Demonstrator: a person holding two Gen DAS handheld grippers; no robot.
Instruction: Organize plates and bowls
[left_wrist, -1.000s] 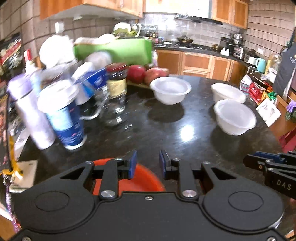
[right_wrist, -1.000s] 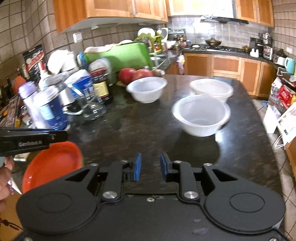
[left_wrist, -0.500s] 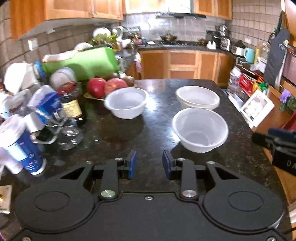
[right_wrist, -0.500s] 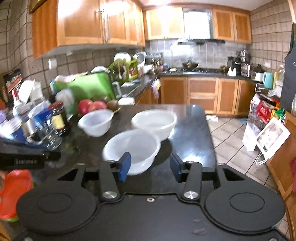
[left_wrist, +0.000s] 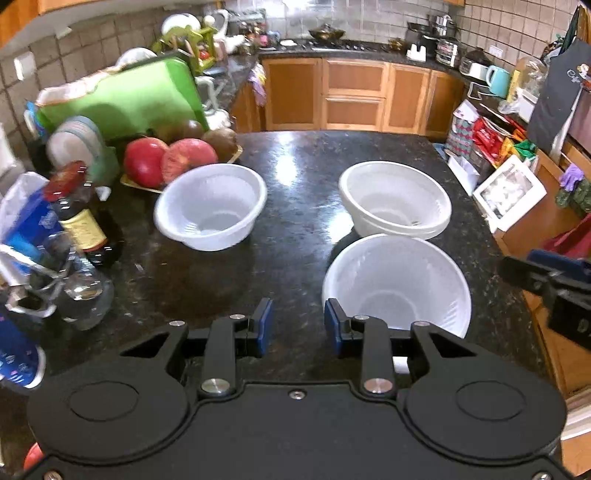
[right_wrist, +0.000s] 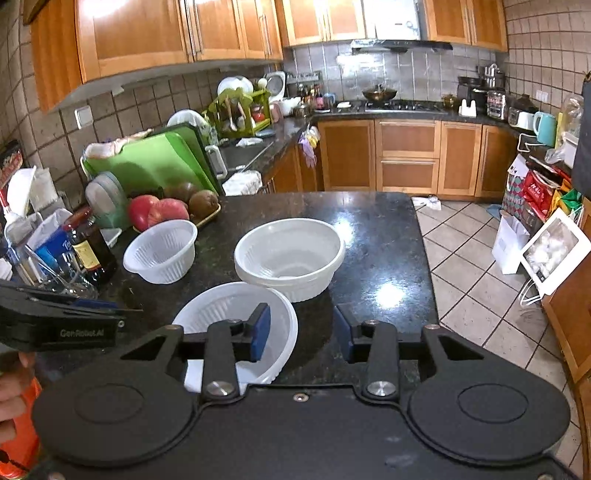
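**Both grippers swing from the orange plate to the white bowls**

A second ago the left gripper (left_wrist: 298, 326) hung over an orange plate at the counter's near-left edge; now it sits over bare dark counter (left_wrist: 295, 229), and the plate has dropped out of its view. Its jaws are parted wider than before, nothing between them. The nearest white bowl (left_wrist: 397, 284) lies just right of its right finger; earlier it was well ahead.

The right gripper (right_wrist: 301, 334) has also shifted toward the bowls. Its jaws are closing, parted but gripping nothing; its left finger overlaps that same nearest bowl (right_wrist: 225, 310), whose rim crosses the gap. Just beyond, touching or nearly so, sits the second bowl (right_wrist: 290, 254). The third bowl (right_wrist: 160, 251) stands apart to the left, beside the fruit (right_wrist: 157, 214).
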